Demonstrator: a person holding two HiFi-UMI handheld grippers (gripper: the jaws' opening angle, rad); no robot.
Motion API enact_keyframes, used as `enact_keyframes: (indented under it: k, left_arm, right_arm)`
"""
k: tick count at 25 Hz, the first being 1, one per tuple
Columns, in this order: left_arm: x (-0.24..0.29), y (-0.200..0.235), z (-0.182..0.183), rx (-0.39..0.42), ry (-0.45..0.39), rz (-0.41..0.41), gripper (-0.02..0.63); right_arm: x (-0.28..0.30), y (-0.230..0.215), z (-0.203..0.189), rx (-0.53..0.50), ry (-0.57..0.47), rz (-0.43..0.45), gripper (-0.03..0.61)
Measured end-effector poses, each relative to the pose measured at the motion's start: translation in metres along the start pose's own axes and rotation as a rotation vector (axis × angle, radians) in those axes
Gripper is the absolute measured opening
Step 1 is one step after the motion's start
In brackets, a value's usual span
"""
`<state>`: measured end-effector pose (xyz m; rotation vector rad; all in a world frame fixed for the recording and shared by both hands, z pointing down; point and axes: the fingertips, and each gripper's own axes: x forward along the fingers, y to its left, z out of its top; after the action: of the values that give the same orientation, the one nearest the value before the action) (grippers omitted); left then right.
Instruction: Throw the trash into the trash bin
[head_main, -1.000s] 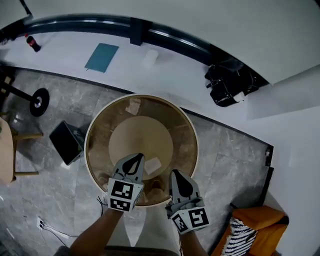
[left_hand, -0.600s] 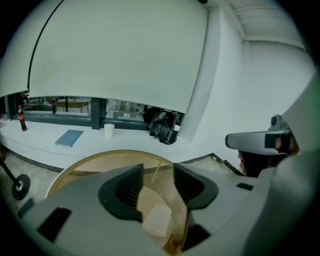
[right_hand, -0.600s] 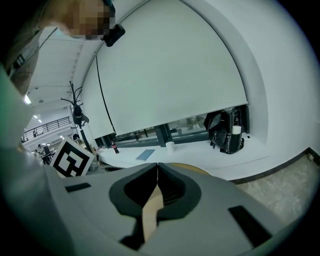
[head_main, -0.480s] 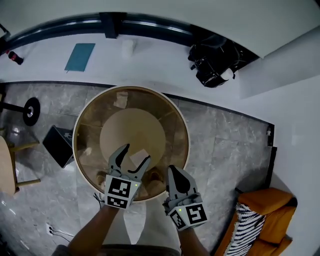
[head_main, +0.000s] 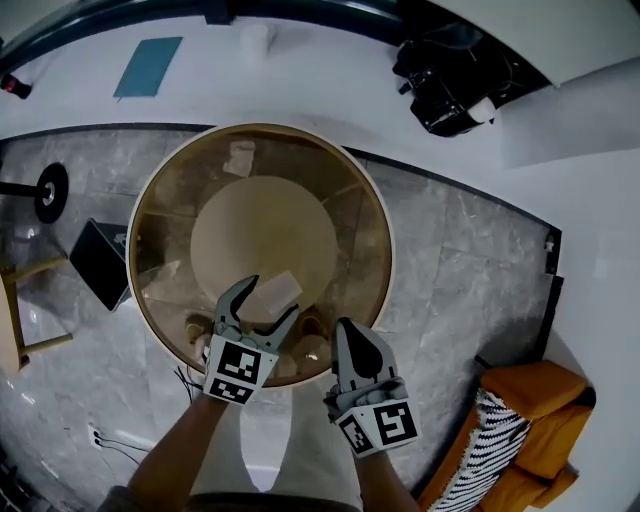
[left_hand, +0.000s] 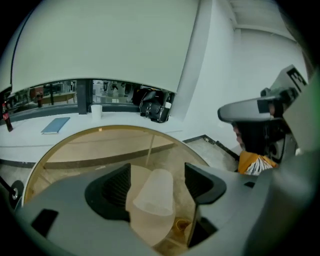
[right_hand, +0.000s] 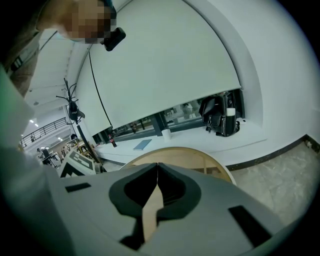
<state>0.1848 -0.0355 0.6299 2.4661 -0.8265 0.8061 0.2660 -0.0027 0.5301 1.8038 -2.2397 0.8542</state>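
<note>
While the left gripper (head_main: 273, 299) hangs over the near side of the round, wood-rimmed glass table (head_main: 385, 230), its jaws, which have just been opening, stand wide on either side of the translucent plastic cup (left_hand: 152, 192) without pressing it. The thin, tapered cup lies on its side on the glass, its long axis roughly along the gripper's own line. Just beside it, the right gripper (head_main: 345, 330), jaws together on nothing, is farther from the cup.
</note>
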Motion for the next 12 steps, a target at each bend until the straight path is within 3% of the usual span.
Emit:
enact_keyframes:
  k: [4, 12]
  left_arm:
    - [0.014, 0.005, -0.036, 0.008, 0.042, 0.007, 0.357]
    - [0.025, 0.003, -0.061, -0.011, 0.081, -0.023, 0.380]
  right_arm:
    - [0.004, -0.002, -0.027, 0.012, 0.037, 0.008, 0.018]
    - [0.006, -0.002, -0.048, 0.011, 0.078, 0.013, 0.018]
